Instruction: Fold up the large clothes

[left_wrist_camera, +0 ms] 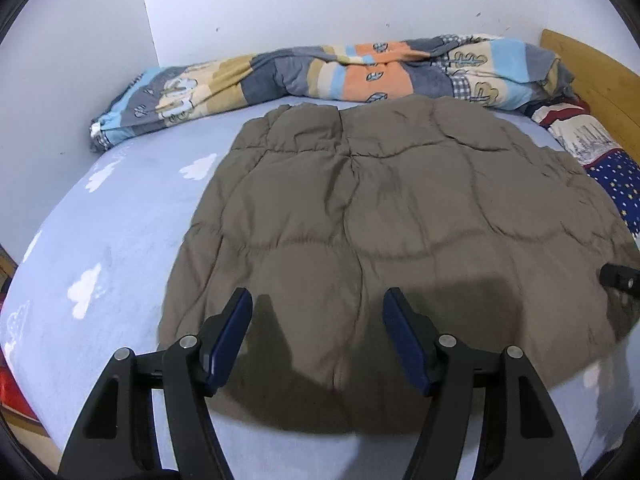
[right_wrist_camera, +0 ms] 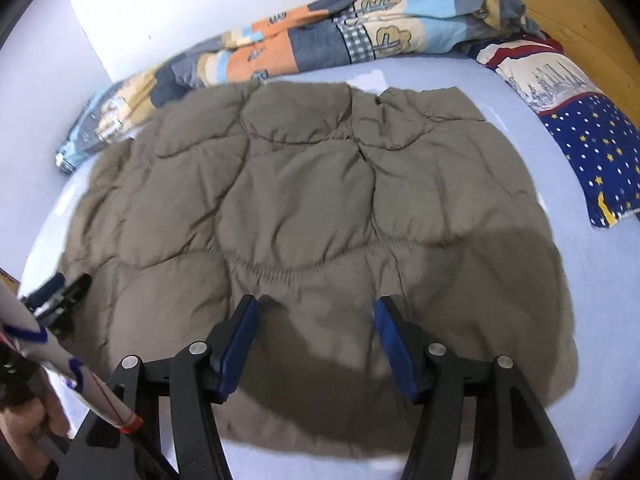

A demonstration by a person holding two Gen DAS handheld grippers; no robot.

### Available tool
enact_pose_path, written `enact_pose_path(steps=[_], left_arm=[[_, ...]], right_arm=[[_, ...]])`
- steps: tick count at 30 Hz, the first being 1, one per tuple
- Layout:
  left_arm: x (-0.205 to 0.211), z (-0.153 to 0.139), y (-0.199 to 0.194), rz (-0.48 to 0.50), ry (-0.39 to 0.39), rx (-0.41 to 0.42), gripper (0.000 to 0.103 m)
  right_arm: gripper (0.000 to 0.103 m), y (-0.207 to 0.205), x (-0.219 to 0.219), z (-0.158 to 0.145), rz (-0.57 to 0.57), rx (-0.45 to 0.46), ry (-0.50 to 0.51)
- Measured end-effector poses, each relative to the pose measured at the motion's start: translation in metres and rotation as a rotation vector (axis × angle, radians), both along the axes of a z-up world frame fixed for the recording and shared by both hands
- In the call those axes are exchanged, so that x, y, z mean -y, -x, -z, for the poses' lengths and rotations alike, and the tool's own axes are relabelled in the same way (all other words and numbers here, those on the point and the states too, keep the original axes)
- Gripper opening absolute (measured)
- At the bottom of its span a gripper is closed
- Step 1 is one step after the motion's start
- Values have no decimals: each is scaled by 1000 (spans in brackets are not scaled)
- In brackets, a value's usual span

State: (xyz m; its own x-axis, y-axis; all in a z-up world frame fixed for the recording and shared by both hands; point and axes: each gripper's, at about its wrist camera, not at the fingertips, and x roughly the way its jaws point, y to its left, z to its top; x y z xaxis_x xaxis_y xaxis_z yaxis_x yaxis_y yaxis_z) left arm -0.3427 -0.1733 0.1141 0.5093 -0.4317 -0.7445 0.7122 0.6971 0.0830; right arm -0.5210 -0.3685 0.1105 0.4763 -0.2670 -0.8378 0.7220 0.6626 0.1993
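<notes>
Garment: your brown quilted jacket (left_wrist_camera: pixel 360 232) lies spread flat across the middle of both frames, puffy, with stitched seams cutting it into soft padded panels.
Surface: under it you have a pale blue bed sheet (left_wrist_camera: pixel 120 220) printed with white clouds, smooth and matte.
Bedding: a rumpled patchwork quilt (left_wrist_camera: pixel 320 72) in orange, blue, grey and cream runs along the upper edge of the frame, against the white wall.
Pillow: a navy star-print pillow (right_wrist_camera: pixel 592 152) sits at the right edge.
Headboard: a wooden headboard (right_wrist_camera: pixel 568 12) fills the upper right corner.
Left claw: your left gripper (left_wrist_camera: pixel 318 320) stands parted, blue pads apart above the jacket's near edge, nothing between them.
Right claw: your right gripper (right_wrist_camera: pixel 316 324) is likewise spread, poised over the lower jacket, gripping nothing.
</notes>
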Motion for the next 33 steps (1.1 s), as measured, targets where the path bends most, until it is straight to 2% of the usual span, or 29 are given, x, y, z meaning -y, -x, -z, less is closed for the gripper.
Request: enact_pose_path(steps=[4,6,12,16,21,22,25,27,29,31,33], left_arm=[[-28,-5,23,4,5,60,67],[-39,-6,25,-2,-4,61,67],[-64,-11,6,-57,9,94,67],[-71,16,-25,-92,-27,12,67],[-79,44,-59,-154,25,-204,72],[-80,45,-61,-157,32,-210,73],[-82,37,-56,-160,47,-182,72],[-90,24,-49,-152,100,-152,72],[-97,12,-42,-143,146,-111,72],[-100,4,-39,-140,174,-65,72],[-95,5,-43,-136,162,-71,72]], right_arm=[[65,24,-14,-8,23,39,-6],[65,33,-19,-11,32,47,-3],[65,44,-23,-12,59,34,20],[65,46,-14,-6,93,-19,49],[66,36,-7,16,96,-96,35],[67,33,-7,20,89,-113,41],[68,31,-7,28,87,-129,39],[67,40,-3,23,101,-71,10],[65,62,2,4,147,42,16],[65,81,6,-6,200,51,63],[61,107,16,-4,283,29,81]])
